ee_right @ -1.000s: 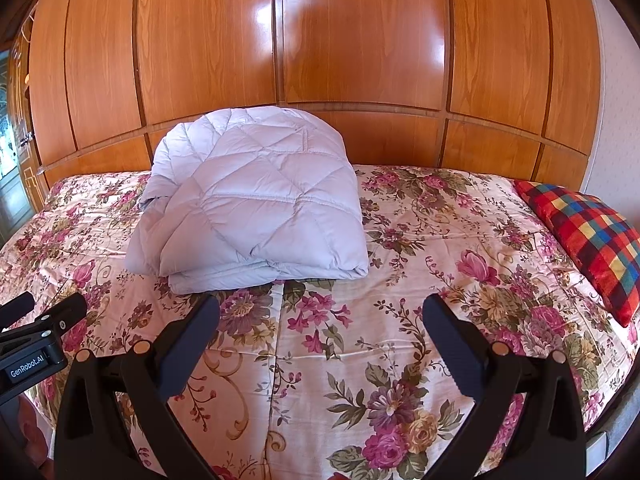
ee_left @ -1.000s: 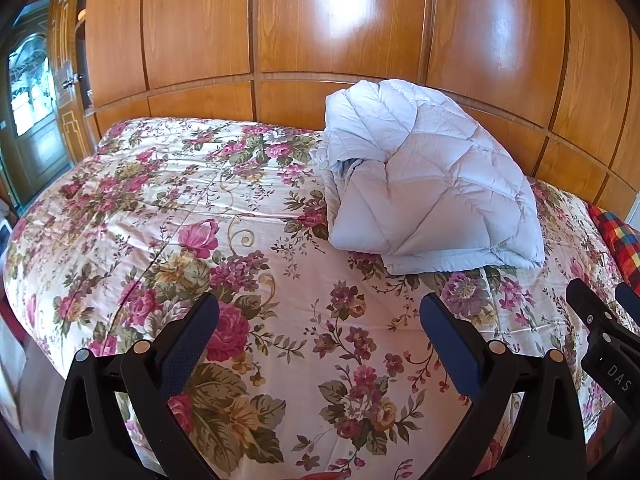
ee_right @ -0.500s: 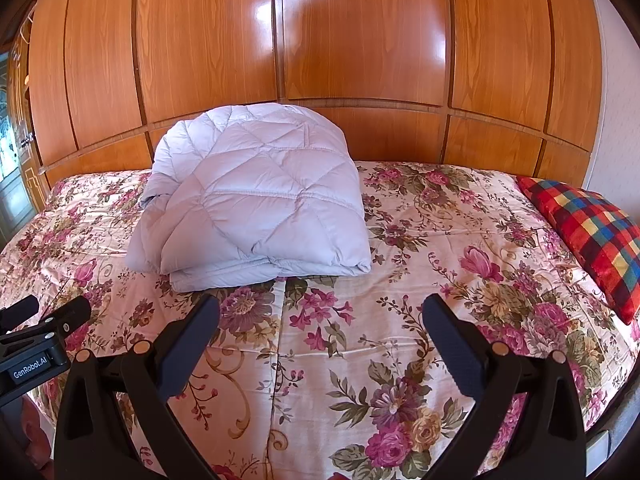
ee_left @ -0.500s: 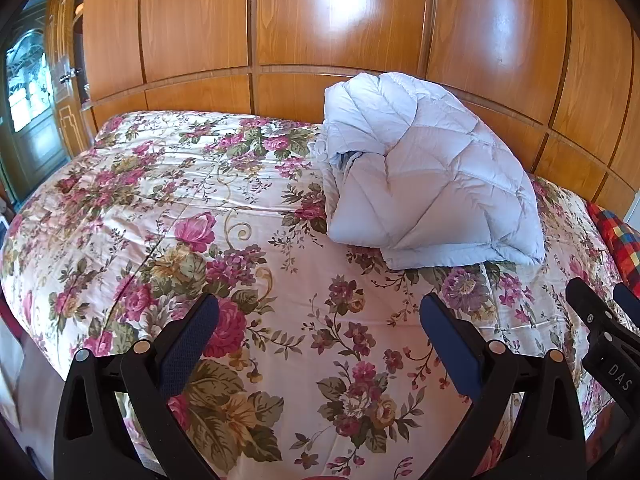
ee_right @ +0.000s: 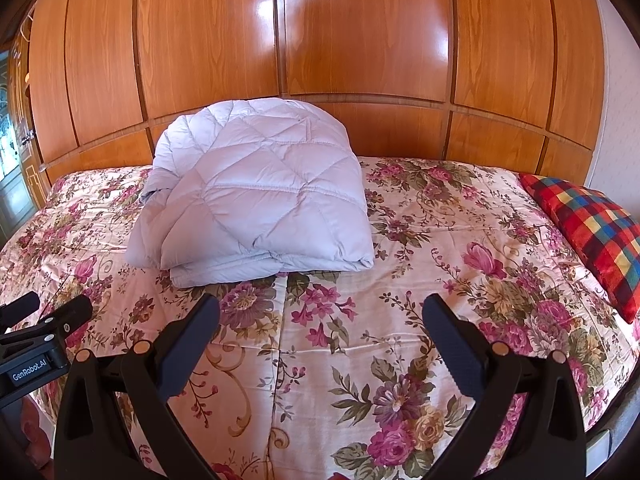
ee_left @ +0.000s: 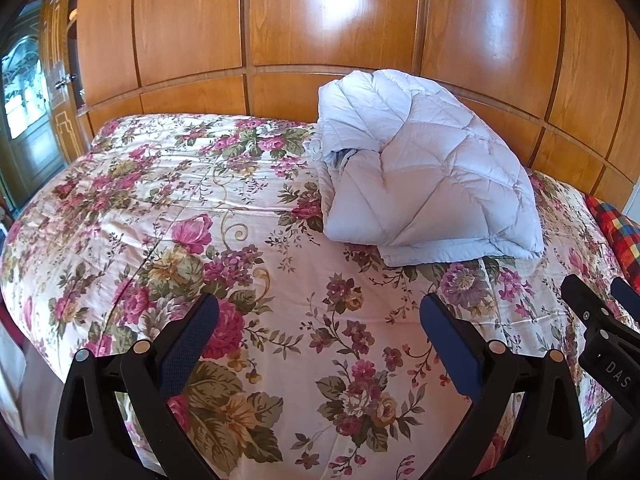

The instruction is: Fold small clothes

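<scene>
- Comparing with a second ago, we find both views tipped slightly lower: the folded pale quilted garment [ee_left: 424, 184] sits a little lower in frame, unmoved on the floral bedspread [ee_left: 224, 232].
- We hold the left gripper [ee_left: 320, 312] and right gripper [ee_right: 320, 312] spread wide, empty, above the bedspread.
- The garment lies at twelve o'clock, against the wooden headboard [ee_right: 360, 40].
- The checked pillow [ee_right: 592, 232] at three o'clock is cut off.

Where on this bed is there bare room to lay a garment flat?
Free: floral bedspread between the folded quilted duvet and the open grippers, and left of the duvet. Crowded: the duvet's middle spot by the headboard and the plaid pillow edge.
</scene>
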Demonstrator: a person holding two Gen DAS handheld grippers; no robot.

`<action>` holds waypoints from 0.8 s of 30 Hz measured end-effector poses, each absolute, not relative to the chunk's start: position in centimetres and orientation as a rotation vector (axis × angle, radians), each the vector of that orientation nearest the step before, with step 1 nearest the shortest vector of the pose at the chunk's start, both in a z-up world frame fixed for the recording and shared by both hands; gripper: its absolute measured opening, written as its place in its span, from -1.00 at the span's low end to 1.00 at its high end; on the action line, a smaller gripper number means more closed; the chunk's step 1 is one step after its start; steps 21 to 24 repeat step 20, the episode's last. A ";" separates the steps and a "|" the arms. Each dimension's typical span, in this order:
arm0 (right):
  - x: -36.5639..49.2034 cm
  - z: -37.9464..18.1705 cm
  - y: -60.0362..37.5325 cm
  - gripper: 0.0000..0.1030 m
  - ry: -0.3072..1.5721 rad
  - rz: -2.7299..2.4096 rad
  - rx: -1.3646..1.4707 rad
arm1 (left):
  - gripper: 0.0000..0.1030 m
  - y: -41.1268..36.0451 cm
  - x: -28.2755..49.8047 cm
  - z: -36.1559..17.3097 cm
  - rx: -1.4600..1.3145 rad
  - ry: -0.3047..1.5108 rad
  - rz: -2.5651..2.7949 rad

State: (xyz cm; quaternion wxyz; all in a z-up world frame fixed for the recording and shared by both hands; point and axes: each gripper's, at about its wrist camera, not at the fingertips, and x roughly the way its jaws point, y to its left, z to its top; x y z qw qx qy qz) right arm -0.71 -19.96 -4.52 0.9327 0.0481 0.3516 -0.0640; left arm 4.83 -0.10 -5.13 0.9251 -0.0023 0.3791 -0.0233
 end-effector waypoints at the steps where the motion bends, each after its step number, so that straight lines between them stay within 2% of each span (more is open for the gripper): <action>1: -0.7 -4.5 -19.9 0.96 0.721 -0.130 0.097 | 0.93 -0.1 4.8 -5.1 -0.009 0.779 -0.051; 24: 0.0 -5.9 -21.2 0.96 0.755 -0.141 0.109 | 0.93 0.8 6.0 -6.7 -0.029 0.850 -0.028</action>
